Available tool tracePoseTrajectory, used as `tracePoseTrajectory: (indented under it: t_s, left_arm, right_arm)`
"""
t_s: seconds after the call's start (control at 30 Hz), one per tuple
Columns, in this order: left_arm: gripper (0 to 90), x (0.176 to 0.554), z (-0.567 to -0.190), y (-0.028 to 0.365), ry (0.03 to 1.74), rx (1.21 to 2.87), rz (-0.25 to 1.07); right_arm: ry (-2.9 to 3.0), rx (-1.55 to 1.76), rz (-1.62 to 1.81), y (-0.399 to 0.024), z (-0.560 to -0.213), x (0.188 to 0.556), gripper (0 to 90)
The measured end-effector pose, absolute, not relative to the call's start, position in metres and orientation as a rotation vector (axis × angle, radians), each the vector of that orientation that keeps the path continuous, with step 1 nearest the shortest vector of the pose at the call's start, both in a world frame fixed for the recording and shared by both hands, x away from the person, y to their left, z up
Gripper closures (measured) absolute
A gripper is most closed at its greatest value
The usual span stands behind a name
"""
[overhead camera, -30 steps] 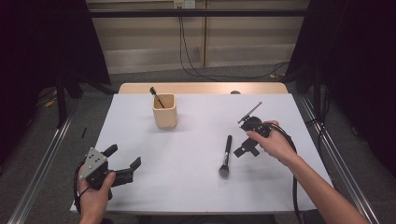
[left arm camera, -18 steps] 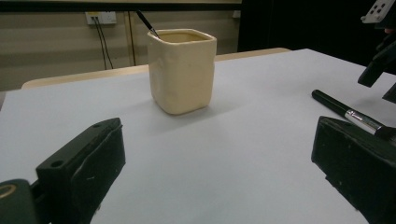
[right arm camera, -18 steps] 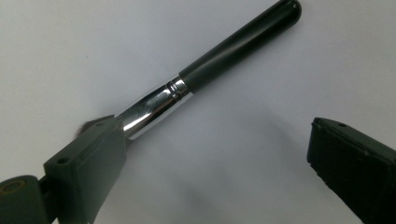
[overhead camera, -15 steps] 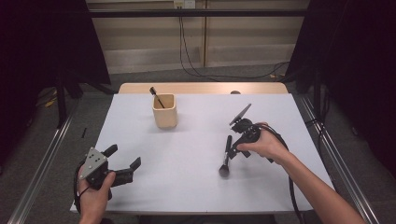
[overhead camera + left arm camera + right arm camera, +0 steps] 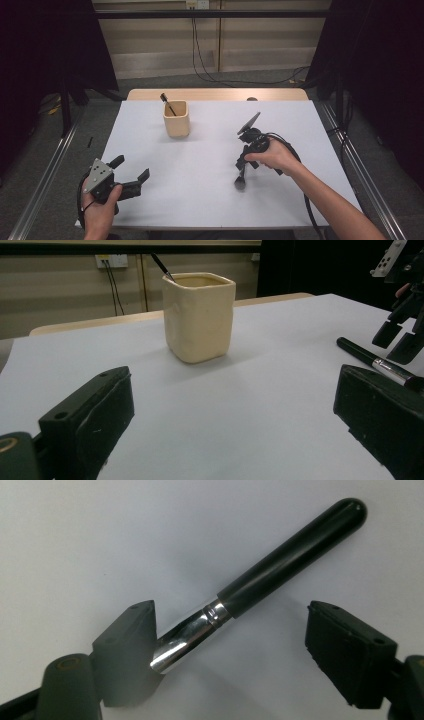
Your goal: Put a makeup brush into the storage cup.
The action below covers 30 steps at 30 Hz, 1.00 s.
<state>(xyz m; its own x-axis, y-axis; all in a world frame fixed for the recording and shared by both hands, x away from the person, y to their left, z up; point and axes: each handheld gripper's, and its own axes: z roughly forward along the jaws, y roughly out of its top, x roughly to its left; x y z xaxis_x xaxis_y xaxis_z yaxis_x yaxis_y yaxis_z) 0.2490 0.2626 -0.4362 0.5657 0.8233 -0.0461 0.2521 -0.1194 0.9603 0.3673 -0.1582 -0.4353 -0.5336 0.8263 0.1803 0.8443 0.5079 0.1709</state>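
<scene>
A black brush [image 5: 240,181] with a silver ferrule lies on the white table [image 5: 200,190], right of centre. My right gripper [image 5: 244,163] points down over it. Its jaws have just been closing and straddle the brush [image 5: 280,565]. The ferrule runs under one finger [image 5: 127,645] while the other stands apart, so the right gripper [image 5: 234,630] is open. A cream square cup [image 5: 176,119] holding a thin black stick [image 5: 167,103] stands at the back centre. My left gripper [image 5: 132,168] rests open at the front left, nothing between its fingers [image 5: 90,415], facing the cup [image 5: 200,315].
The left gripper view shows the brush [image 5: 372,360] and the right gripper [image 5: 400,337] off to its right. A wooden table edge [image 5: 215,94] runs behind the white sheet. Cables [image 5: 200,55] hang at the back wall. Metal rails [image 5: 45,175] flank the table.
My right gripper has moved left and slightly down until it stands over the brush, and its jaws have narrowed around it. The left gripper has stayed put.
</scene>
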Motion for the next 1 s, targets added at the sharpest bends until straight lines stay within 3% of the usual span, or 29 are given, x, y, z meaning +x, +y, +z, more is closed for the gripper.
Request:
tracePoseTrajectory:
  t_s: [0.47, 1.0]
  left_arm:
    - [2.7, 0.248, -0.437, 0.265, 0.915, 1.663, 0.636]
    - [2.7, 0.248, -0.437, 0.265, 0.919, 1.66, 0.647]
  right_arm:
    - [-2.627, -1.515, -0.32, -0.145, -0.447, 0.367, 30.4]
    - [-2.642, -1.489, -0.246, -0.141, -0.448, 0.36, 53.0]
